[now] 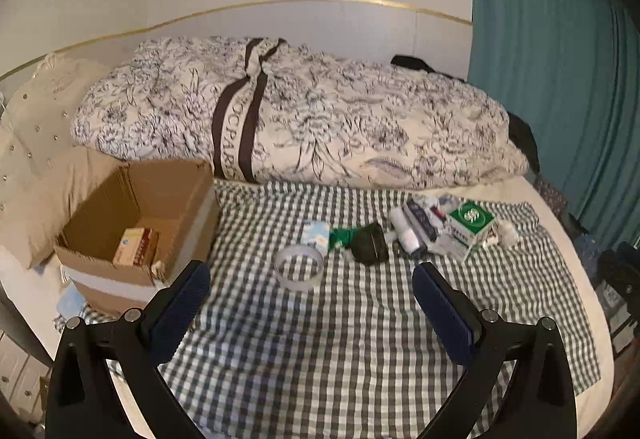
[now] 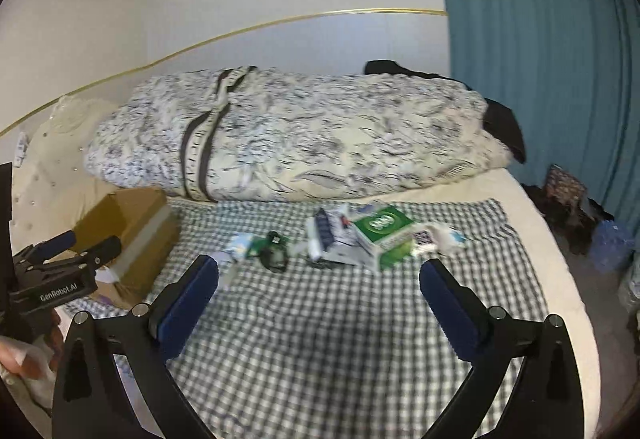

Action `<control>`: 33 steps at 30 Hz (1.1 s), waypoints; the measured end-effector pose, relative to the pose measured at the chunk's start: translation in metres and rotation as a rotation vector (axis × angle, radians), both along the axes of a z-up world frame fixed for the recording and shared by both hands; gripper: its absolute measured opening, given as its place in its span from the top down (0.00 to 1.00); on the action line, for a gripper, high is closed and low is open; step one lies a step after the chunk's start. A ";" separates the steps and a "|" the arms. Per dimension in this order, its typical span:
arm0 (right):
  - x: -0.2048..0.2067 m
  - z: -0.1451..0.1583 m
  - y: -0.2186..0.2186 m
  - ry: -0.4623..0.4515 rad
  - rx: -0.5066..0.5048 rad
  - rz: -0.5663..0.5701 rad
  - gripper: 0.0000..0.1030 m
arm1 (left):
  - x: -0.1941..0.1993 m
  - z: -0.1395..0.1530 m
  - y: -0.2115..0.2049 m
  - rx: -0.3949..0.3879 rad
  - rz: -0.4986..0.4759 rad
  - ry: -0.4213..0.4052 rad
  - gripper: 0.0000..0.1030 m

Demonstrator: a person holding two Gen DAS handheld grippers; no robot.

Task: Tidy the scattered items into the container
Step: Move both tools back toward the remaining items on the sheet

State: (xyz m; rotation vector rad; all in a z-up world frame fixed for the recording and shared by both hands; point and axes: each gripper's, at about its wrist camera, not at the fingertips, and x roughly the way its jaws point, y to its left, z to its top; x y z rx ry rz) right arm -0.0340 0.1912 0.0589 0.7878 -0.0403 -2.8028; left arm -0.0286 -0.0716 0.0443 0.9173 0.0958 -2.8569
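Left wrist view looks down into the cardboard box (image 1: pixel 140 223): open flaps, one small tan carton (image 1: pixel 136 247) lying on its floor. Right wrist view shows only the box's outer side (image 2: pixel 132 235), contents hidden, but catches the left gripper (image 2: pixel 76 245) hovering beside it, jaws parted, empty.

Right gripper (image 2: pixel 320 275) spread wide over the checked cloth (image 2: pixel 320 339), nothing between its pads.

Scattered items sit mid-cloth, well apart from the box: tape ring (image 1: pixel 299 267), dark round case (image 1: pixel 370 242), green-and-white box (image 1: pixel 471 226), white tube (image 1: pixel 405 231). Rolled floral duvet (image 1: pixel 300 115) lies behind them.
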 end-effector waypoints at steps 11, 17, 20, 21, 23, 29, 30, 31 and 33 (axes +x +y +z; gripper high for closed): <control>-0.006 -0.046 -0.007 -0.042 0.017 0.035 0.02 | -0.024 -0.051 -0.011 0.018 0.008 -0.063 0.00; -0.036 -0.075 -0.043 -0.086 0.032 0.095 0.02 | -0.053 -0.081 -0.023 0.015 0.004 -0.101 0.00; -0.054 -0.090 -0.057 -0.106 0.034 0.115 0.02 | -0.072 -0.097 -0.029 0.014 0.005 -0.123 0.00; -0.061 -0.096 -0.061 -0.114 0.034 0.119 0.02 | -0.079 -0.104 -0.031 0.017 0.001 -0.131 0.00; -0.075 -0.107 -0.069 -0.130 0.030 0.123 0.02 | -0.091 -0.113 -0.035 0.021 -0.005 -0.138 0.00; -0.116 -0.137 -0.091 -0.179 0.046 0.139 0.02 | -0.129 -0.151 -0.044 0.039 -0.017 -0.185 0.00; -0.123 -0.140 -0.095 -0.181 0.050 0.143 0.02 | -0.135 -0.158 -0.047 0.040 -0.012 -0.195 0.00; -0.130 -0.144 -0.099 -0.185 0.055 0.145 0.02 | -0.138 -0.161 -0.048 0.037 -0.003 -0.203 0.00; -0.141 -0.150 -0.106 -0.193 0.063 0.147 0.02 | -0.148 -0.172 -0.054 0.032 0.014 -0.223 0.00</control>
